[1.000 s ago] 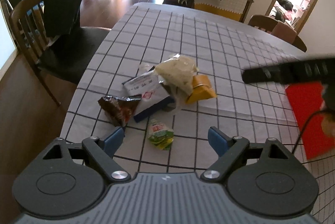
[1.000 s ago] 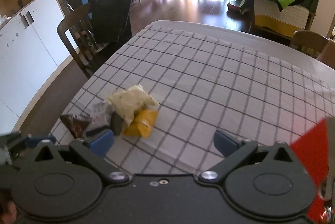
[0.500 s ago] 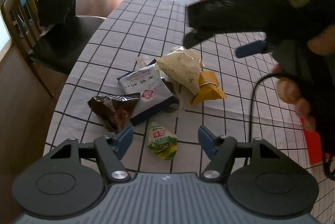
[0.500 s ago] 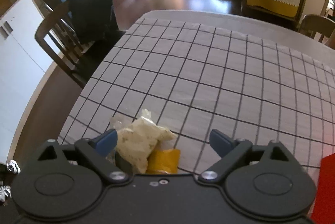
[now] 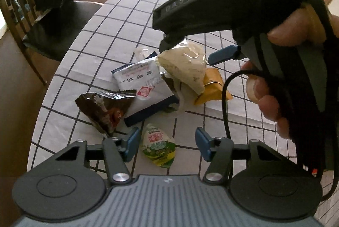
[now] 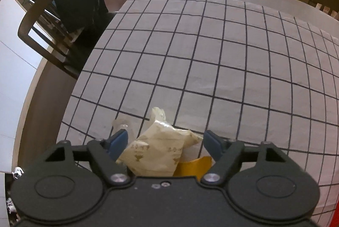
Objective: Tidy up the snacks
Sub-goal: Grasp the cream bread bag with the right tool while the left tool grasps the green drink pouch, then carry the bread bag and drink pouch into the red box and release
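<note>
A heap of snacks lies on the checked tablecloth (image 5: 131,21): a cream bag (image 5: 186,70), a yellow packet (image 5: 214,87), a white and blue packet (image 5: 144,87), a brown foil packet (image 5: 103,108) and a small green and white packet (image 5: 159,146). My left gripper (image 5: 167,144) is open, its fingers either side of the green packet, just above it. My right gripper (image 6: 167,142) is open over the cream bag (image 6: 156,152), which lies between its fingers, with the yellow packet (image 6: 195,165) below. The right gripper also shows in the left wrist view (image 5: 211,21), held by a hand.
A wooden chair (image 6: 63,21) with a black cloth over its back stands at the table's left edge. A second chair (image 6: 324,0) is at the far right. A strip of something red (image 6: 335,216) shows at the near right edge.
My right gripper has come in from the right and dropped over the cream bag. My left gripper has moved forward and down, so the green packet now lies between its fingers.
</note>
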